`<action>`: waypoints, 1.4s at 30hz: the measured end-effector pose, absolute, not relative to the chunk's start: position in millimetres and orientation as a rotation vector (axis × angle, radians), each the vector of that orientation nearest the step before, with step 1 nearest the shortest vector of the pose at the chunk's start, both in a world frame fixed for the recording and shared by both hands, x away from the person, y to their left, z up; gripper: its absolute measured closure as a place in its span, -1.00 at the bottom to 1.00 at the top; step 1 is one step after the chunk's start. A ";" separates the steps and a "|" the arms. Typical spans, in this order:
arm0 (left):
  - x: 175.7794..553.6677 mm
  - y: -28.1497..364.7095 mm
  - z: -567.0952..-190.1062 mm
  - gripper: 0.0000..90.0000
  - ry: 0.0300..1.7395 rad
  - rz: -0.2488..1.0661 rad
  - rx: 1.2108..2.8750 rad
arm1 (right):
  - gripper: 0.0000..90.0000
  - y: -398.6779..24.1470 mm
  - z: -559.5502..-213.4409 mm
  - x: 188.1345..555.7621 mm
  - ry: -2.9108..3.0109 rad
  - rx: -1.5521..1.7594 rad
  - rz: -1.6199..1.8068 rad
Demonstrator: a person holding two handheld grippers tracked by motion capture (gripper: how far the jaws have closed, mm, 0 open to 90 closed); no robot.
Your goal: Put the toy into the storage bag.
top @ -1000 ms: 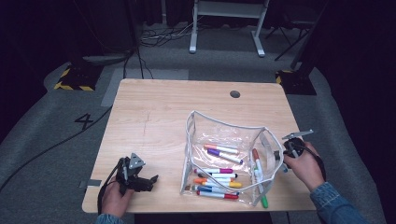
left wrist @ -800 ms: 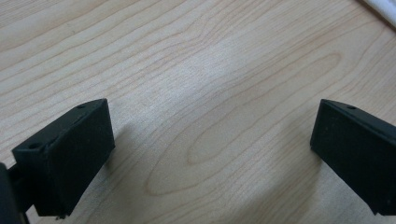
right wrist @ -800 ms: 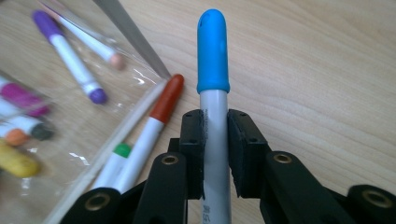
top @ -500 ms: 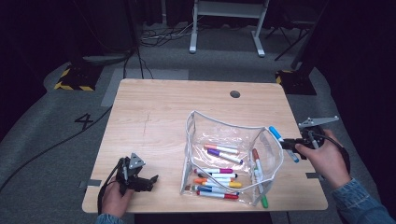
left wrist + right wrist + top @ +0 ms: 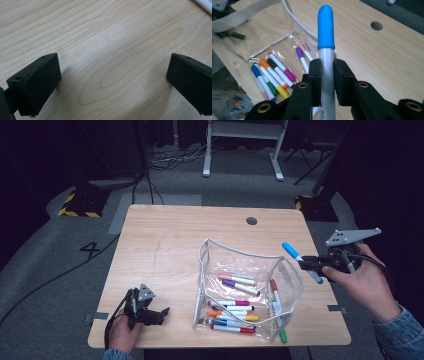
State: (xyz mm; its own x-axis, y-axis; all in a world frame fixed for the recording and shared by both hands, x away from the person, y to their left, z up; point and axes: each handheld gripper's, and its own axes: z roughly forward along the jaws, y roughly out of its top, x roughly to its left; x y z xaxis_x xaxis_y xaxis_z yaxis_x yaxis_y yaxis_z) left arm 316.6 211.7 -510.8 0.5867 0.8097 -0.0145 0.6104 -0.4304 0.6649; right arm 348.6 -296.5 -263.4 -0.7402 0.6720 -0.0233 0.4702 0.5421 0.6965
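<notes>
While the right claw (image 5: 311, 265) is held above the right edge of the pale wooden table (image 5: 165, 240), a grey-barrelled marker with a bright blue cap (image 5: 300, 261) is pinched crosswise between its two black jaws. In the right gripper view the same marker (image 5: 326, 50) is seen clamped on its grey barrel, the blue cap pointing away past the jaw tips. Just left of it, a clear plastic pouch with a white zip edge (image 5: 240, 255) is stood open on the table, and a heap of coloured markers (image 5: 232, 312) is seen lying inside, toward the near side. At the near left corner the left claw (image 5: 159, 314) is rested on the tabletop, its jaws spread wide over bare wood with nothing between them.
</notes>
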 end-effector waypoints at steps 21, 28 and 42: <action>316.6 211.8 -510.7 -1.00 1.121 0.409 2.187 | 0.71 -202.8 -249.7 334.7 2.738 0.596 0.997; 316.6 211.8 -510.7 -1.00 1.121 0.409 2.187 | 0.71 -174.0 -268.1 335.9 2.828 0.512 0.958; 316.6 211.7 -510.8 -1.00 1.122 0.409 2.185 | 0.71 -139.1 -316.9 343.7 2.988 0.420 0.795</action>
State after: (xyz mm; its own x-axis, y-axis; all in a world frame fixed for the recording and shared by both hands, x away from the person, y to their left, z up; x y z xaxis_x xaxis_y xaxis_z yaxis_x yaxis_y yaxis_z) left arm 316.6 211.7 -510.8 0.5868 0.8096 -0.0145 0.6103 -0.4304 0.6650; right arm 343.7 -139.1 -316.9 -0.9635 0.2632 0.0486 0.2525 0.8339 0.4907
